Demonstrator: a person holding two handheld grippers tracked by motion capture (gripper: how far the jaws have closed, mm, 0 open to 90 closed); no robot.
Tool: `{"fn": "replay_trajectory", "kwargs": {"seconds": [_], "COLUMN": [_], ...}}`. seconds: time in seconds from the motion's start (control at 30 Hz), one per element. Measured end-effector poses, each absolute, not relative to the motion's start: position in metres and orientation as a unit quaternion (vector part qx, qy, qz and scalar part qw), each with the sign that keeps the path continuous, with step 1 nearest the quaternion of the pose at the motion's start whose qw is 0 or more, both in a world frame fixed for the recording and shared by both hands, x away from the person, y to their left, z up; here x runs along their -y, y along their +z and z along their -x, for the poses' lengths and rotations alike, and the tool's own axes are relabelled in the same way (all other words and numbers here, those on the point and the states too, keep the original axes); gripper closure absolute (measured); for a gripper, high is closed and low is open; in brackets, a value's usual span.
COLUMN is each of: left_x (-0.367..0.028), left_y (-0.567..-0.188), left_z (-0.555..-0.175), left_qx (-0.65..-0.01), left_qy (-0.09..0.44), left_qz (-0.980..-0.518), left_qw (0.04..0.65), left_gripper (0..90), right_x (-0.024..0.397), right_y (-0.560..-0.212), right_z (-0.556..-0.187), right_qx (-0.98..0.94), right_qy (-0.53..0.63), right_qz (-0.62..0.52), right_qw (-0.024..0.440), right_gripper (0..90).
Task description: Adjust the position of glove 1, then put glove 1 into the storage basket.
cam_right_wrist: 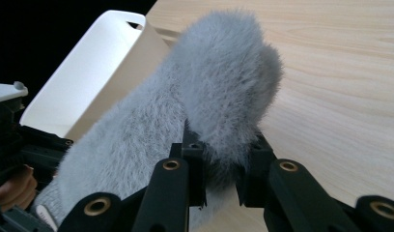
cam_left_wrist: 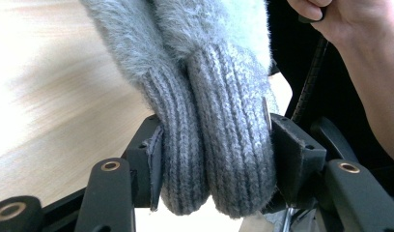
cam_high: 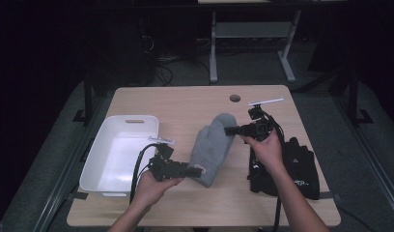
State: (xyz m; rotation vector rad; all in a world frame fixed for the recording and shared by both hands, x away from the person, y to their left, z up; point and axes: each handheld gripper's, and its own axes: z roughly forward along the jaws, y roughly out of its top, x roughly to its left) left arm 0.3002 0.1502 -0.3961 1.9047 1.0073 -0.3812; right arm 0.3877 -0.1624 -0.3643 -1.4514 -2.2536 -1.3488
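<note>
Grey mittens [cam_high: 212,147] clamped: cuffs in left gripper [cam_high: 197,170], tips in right gripper [cam_high: 230,130]. Next: carry level toward white bin [cam_high: 119,153].

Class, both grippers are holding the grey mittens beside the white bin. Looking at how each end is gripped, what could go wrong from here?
1. The right gripper pinches only fluffy pile near the tips of the grey mittens; that soft hold could slip.
2. The left gripper clamps two ribbed cuffs together; one cuff might slide out and drop.
3. The white bin sits close by the left hand; a swing could knock its rim.
</note>
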Motion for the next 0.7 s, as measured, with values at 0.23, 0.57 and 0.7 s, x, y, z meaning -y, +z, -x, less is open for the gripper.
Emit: {"fn": "replay_trajectory", "kwargs": {"seconds": [0.23,0.57,0.7], "left_x": [-0.156,-0.165,-0.170], "left_y": [-0.392,-0.383,-0.378], "left_z": [-0.300,-0.299,-0.297], "left_qx": [-0.409,-0.411,-0.410], "left_qy": [-0.150,-0.139,-0.134], "left_qz": [-0.774,-0.774,-0.775], "left_qw": [0.459,0.461,0.462], "left_gripper": [43.9,43.9,43.9], "right_x": [0.159,0.150,0.145], "right_y": [-0.359,-0.348,-0.345], "right_z": [-0.390,-0.392,-0.392], "right_qx": [0.747,0.741,0.741], "right_qy": [-0.454,-0.464,-0.468], "right_qz": [0.479,0.475,0.472], "right_qw": [0.085,0.093,0.096], "right_gripper": [76.4,76.4,76.4]}}
